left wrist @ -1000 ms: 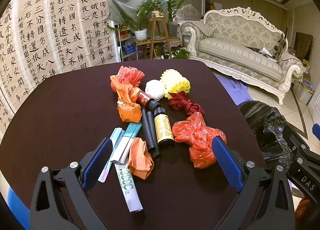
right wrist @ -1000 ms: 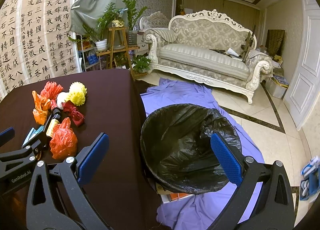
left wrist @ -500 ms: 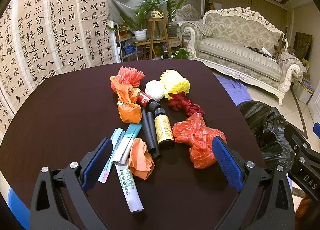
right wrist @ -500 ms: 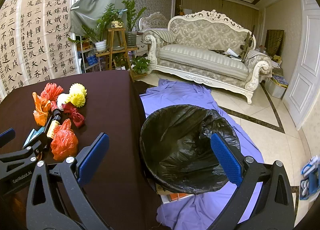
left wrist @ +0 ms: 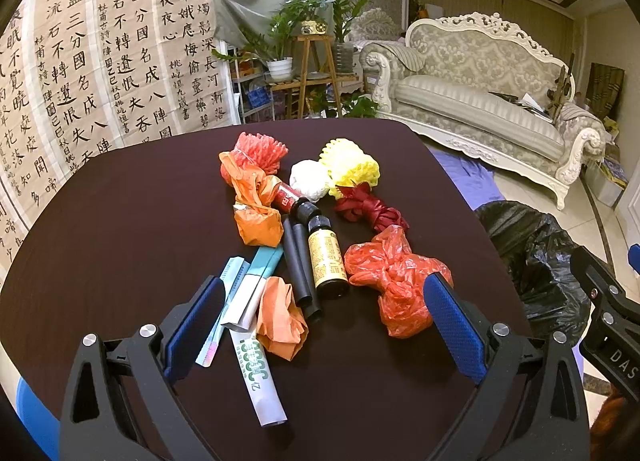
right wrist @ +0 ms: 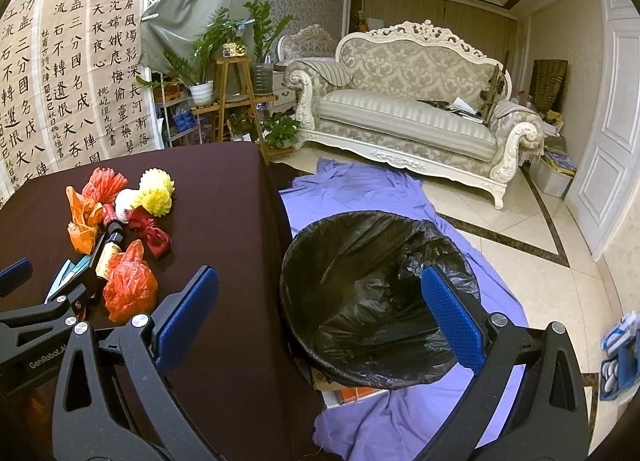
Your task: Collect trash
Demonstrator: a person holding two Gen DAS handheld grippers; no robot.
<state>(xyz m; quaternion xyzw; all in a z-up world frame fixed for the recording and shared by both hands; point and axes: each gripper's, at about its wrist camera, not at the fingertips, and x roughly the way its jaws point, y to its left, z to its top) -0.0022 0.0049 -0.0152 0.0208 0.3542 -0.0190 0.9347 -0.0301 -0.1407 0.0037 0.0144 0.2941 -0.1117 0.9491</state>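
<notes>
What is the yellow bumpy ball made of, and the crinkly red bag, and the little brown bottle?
The yellow bumpy ball looks like soft foam netting: its surface is a matte mesh of ridges. The crinkly red bag seems to be thin plastic film, glossy and full of creases. The little brown bottle has a shiny body, a black cap and a yellow label; glass or plastic, I cannot tell which.

Trash pile (left wrist: 316, 237) crowds table centre; bin mouth (right wrist: 372, 293) unobstructed.

Your table (left wrist: 120, 229) wears a matt dark cloth. The red bag (left wrist: 394, 281) looks like thin glossy plastic, the bin liner (right wrist: 360, 281) shiny black film, the wrapper (left wrist: 260, 373) probably paper, the sofa (right wrist: 408, 109) woven fabric.
</notes>
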